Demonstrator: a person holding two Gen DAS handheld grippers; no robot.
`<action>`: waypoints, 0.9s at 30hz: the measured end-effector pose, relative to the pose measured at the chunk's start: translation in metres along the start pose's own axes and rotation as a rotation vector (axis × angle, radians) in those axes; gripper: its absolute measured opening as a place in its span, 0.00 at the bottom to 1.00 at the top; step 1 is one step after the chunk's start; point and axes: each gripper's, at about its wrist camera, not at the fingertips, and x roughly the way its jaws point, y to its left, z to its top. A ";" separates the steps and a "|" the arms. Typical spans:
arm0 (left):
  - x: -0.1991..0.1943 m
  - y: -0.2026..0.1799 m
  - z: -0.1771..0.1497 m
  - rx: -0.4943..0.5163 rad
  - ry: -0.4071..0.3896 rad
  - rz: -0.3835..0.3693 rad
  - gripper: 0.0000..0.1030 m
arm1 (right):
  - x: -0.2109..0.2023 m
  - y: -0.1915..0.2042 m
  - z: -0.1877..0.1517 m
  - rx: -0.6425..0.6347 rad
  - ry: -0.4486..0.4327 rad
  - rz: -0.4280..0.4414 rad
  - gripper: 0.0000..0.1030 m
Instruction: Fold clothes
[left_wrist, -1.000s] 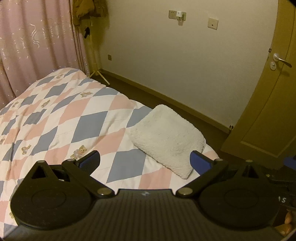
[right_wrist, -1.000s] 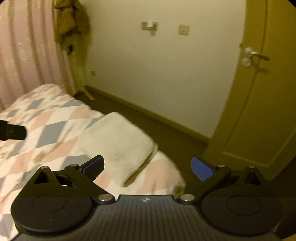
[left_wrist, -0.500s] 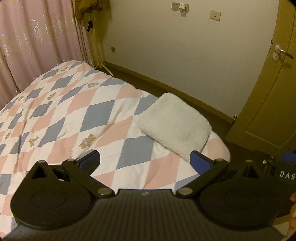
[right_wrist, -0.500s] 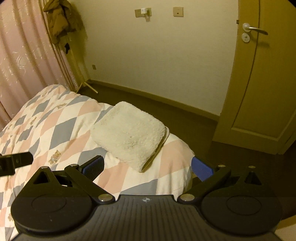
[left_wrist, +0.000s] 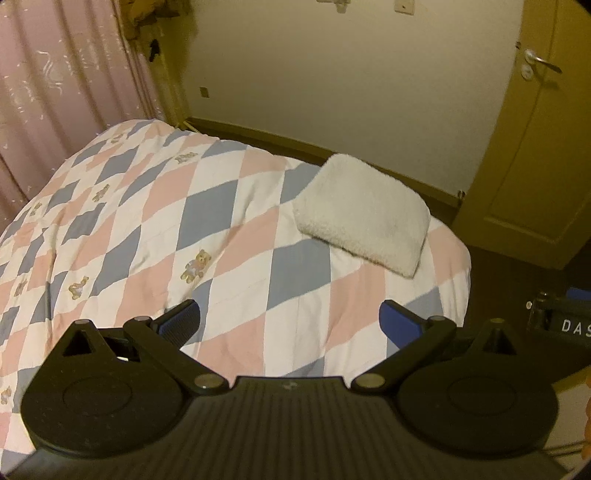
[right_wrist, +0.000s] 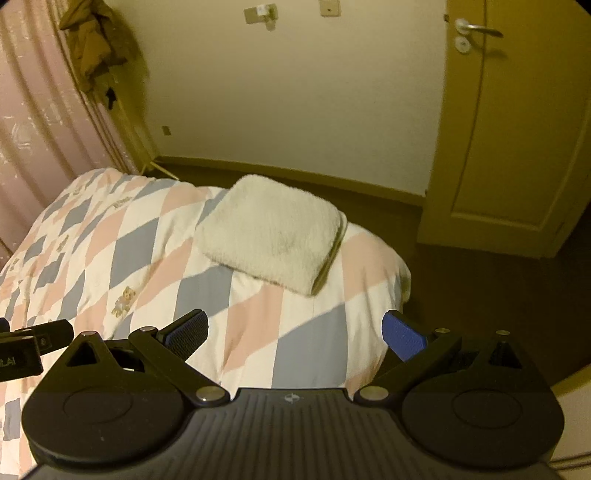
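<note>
A white fluffy garment (left_wrist: 364, 212) (right_wrist: 271, 232) lies folded into a thick rectangle near the far right corner of the bed. My left gripper (left_wrist: 290, 321) hovers open over the quilt, well short of the garment, with nothing between its blue pads. My right gripper (right_wrist: 295, 334) is also open and empty, held above the bed's near right edge, with the folded garment ahead of it. The tip of the left gripper (right_wrist: 33, 341) shows at the left edge of the right wrist view.
The bed carries a quilt (left_wrist: 155, 229) (right_wrist: 122, 251) of pink, grey and white diamonds with small bears. A pink curtain (left_wrist: 55, 92) hangs at the left. A brown jacket (right_wrist: 96, 40) hangs on a stand. A closed door (right_wrist: 517, 129) stands at the right, with dark floor (right_wrist: 480, 295) beside the bed.
Both grippers have drawn back and risen from the bed, so the folded garment now sits farther ahead. Both stay open.
</note>
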 end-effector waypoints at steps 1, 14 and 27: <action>0.000 0.002 -0.002 0.005 0.000 -0.004 0.99 | -0.001 0.002 -0.004 0.008 0.003 -0.007 1.00; 0.003 0.030 -0.016 0.068 -0.005 -0.046 0.99 | -0.009 0.027 -0.020 0.071 -0.020 -0.048 1.00; 0.025 0.026 -0.001 0.092 0.018 -0.089 0.99 | 0.006 0.021 -0.013 0.083 0.016 -0.107 1.00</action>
